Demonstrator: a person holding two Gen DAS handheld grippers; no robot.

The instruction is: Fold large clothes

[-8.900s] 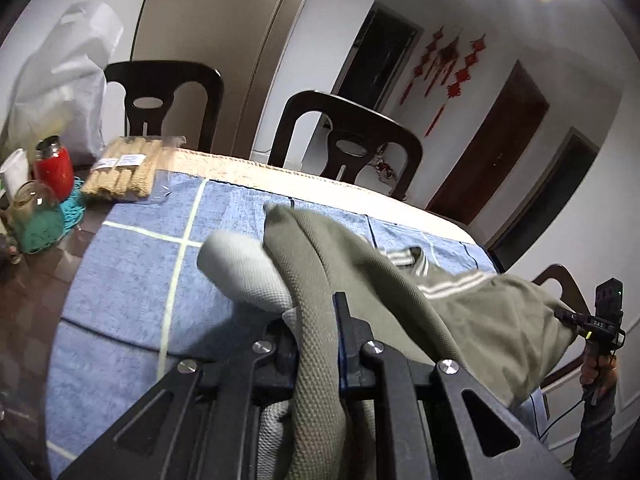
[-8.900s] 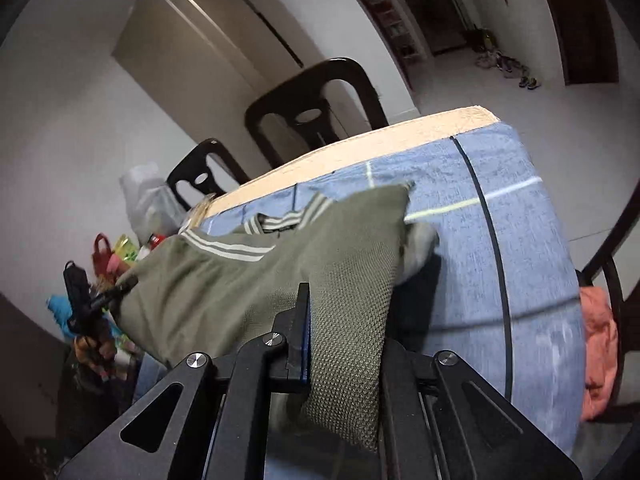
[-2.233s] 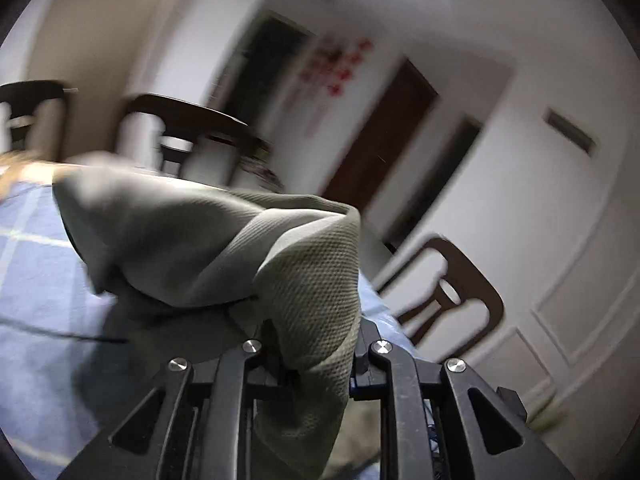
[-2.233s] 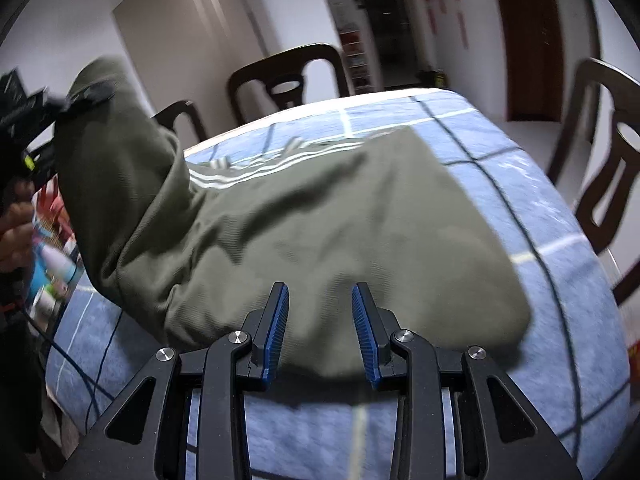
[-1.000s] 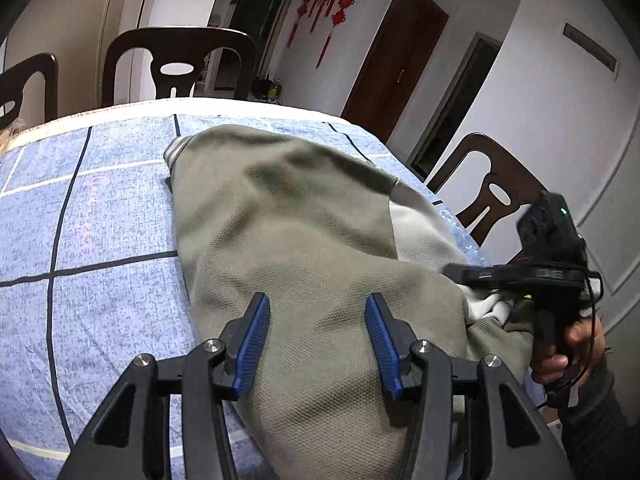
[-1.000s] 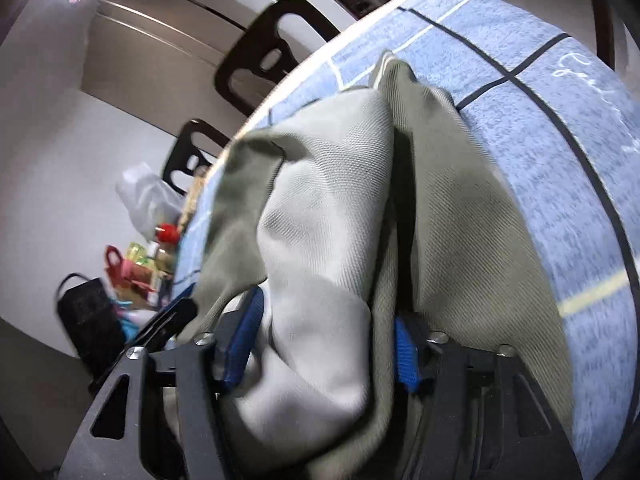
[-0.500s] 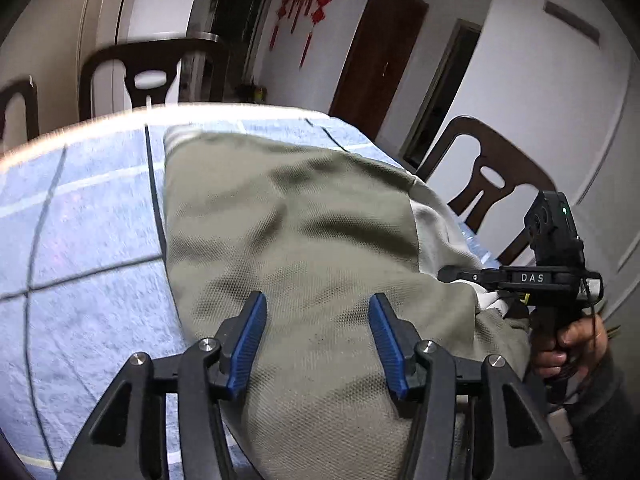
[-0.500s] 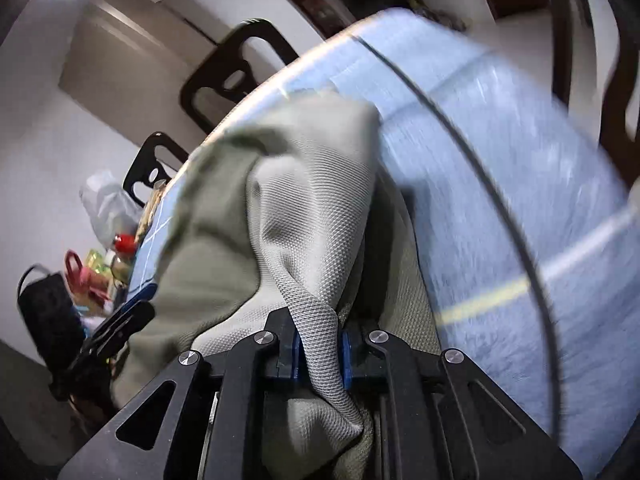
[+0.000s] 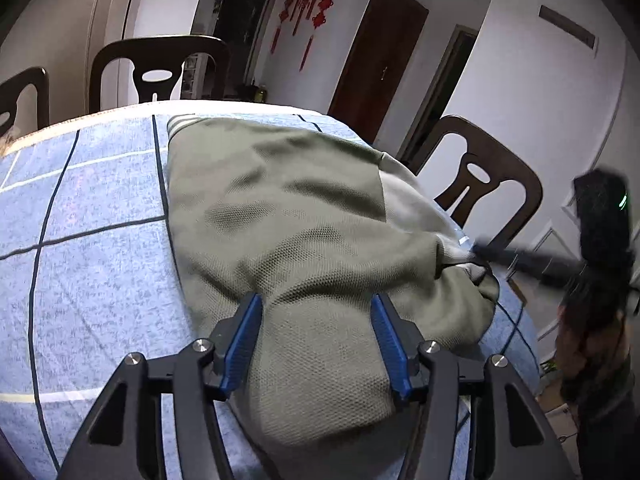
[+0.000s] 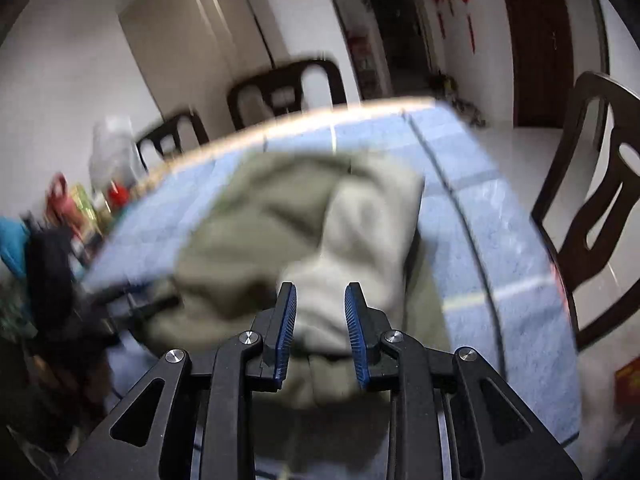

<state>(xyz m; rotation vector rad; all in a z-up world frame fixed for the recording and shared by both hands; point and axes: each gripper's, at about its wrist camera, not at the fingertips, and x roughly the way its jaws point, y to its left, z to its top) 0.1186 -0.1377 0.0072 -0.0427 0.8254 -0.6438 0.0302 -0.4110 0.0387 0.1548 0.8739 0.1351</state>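
An olive-green garment with a pale grey lining lies folded over on the blue checked tablecloth. My left gripper is open, its blue pads on either side of the garment's near end. My right gripper is open over the pale grey part of the garment; that view is blurred. The right gripper also shows in the left wrist view at the garment's right edge.
Dark wooden chairs stand around the table, one at the far side and one on the right. Bottles and bags sit at the table's left end. A dark door is behind.
My right gripper has opened and let go of the garment, and has pulled back. My left gripper stays open over the garment's near end.
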